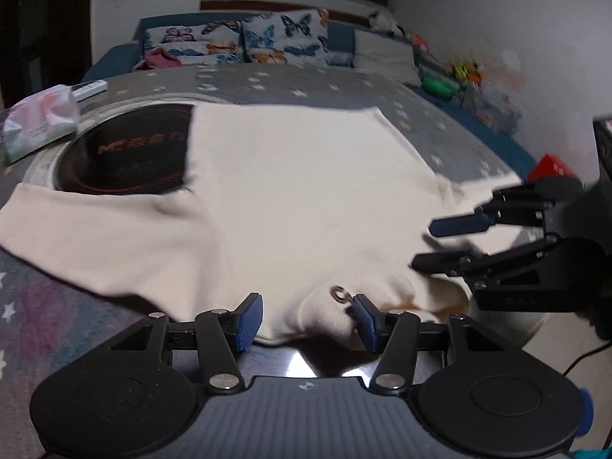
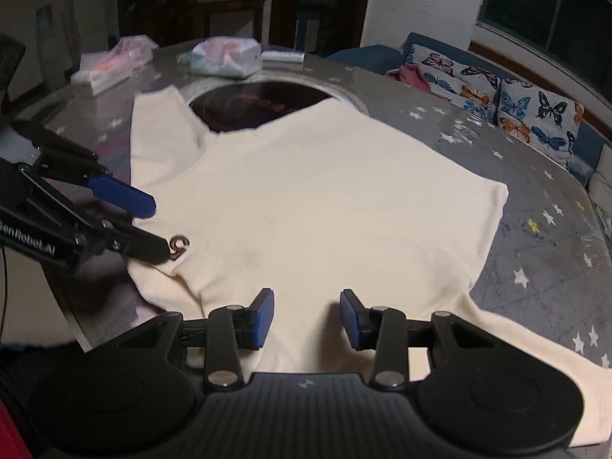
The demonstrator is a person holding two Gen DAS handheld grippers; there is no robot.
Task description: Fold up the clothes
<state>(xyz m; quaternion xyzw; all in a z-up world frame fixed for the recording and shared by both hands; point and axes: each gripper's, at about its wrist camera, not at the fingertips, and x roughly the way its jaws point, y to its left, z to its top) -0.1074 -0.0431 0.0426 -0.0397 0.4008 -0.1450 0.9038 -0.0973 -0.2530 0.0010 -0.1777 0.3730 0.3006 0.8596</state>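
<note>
A cream shirt (image 1: 290,191) lies spread flat on the round table, with a small brown logo (image 1: 339,293) near its close edge. My left gripper (image 1: 308,319) is open at that edge; cloth lies between its blue pads (image 1: 250,321) without being pinched. In the right wrist view the left gripper (image 2: 153,227) hovers by the logo (image 2: 179,246). My right gripper (image 2: 308,317) is open low over the shirt (image 2: 325,199) near a sleeve. From the left wrist view the right gripper (image 1: 424,243) reaches in from the right over the shirt's shoulder.
A dark round burner (image 1: 126,160) is set into the table's middle, partly under the shirt. A tissue pack (image 1: 38,122) and a remote (image 1: 90,90) lie beyond it. The star-patterned tablecloth (image 2: 535,229) shows around the shirt. A sofa with butterfly cushions (image 1: 267,38) stands behind.
</note>
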